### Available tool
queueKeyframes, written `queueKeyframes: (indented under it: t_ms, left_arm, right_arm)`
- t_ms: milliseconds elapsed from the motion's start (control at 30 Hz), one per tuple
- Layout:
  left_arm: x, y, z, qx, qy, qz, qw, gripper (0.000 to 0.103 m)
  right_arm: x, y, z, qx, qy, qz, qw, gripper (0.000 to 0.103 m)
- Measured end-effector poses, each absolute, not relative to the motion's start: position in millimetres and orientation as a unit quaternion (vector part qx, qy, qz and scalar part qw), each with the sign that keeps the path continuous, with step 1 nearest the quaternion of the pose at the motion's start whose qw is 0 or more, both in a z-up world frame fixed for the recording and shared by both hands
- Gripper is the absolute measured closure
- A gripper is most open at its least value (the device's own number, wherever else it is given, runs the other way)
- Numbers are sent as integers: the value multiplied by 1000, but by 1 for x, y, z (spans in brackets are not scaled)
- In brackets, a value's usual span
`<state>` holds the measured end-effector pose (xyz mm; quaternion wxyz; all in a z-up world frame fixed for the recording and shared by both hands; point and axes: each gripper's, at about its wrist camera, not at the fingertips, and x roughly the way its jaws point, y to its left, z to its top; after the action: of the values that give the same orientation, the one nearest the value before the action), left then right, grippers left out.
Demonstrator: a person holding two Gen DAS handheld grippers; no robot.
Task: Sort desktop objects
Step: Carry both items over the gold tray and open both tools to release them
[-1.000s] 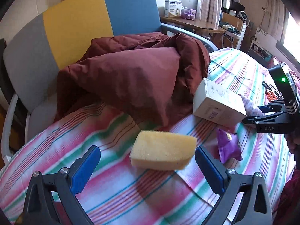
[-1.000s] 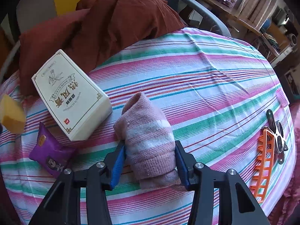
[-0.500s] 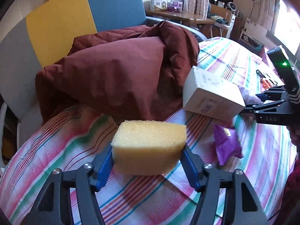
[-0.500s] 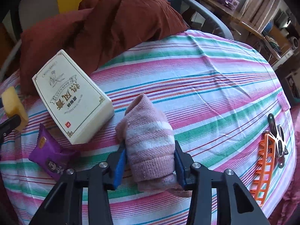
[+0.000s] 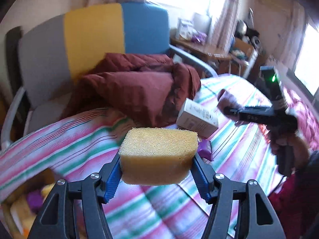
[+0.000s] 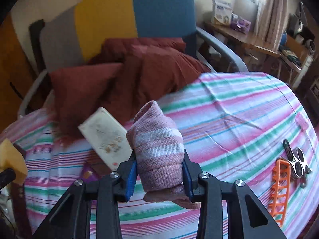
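Both grippers point steeply downward over the table. The left gripper [image 5: 157, 171] clamps a sponge [image 5: 158, 156] between its blue pads, lifted clear of the cloth. The right gripper [image 6: 159, 176] pinches a rolled sock [image 6: 158, 149], its pads pressing both sides. In the left view, a hand [image 5: 287, 145] grasps the right gripper's handle, a dark sleeve below it.

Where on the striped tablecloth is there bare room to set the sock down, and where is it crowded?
Free: the wide stretch of striped tablecloth between the maroon jacket and the orange rack. Crowded: the left side, where the white box and purple packet lie close together.
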<state>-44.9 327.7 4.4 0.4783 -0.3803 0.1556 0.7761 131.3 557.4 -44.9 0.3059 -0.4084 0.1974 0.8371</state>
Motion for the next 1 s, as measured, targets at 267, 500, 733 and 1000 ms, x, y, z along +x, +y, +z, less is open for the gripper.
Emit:
queueKeyframes:
  t_ms: [267,500,733,1000]
  left_arm:
    - [-61,211,41,-371,71,837,395,38]
    - [-84,107,33,-377,20,874,305,38]
    - [-101,41,1,-400,-3,886,234,38]
    - [-115,15,-41,-450,-34,861,236,26]
  right_arm:
    - [103,488,-20,-408,183,870,208,64]
    - [50,379,1,-419,145,891,94,64]
    - [-3,279,3,-419,145,896,8,64]
    - [-56,235,-21,-436,206,876,-1,31]
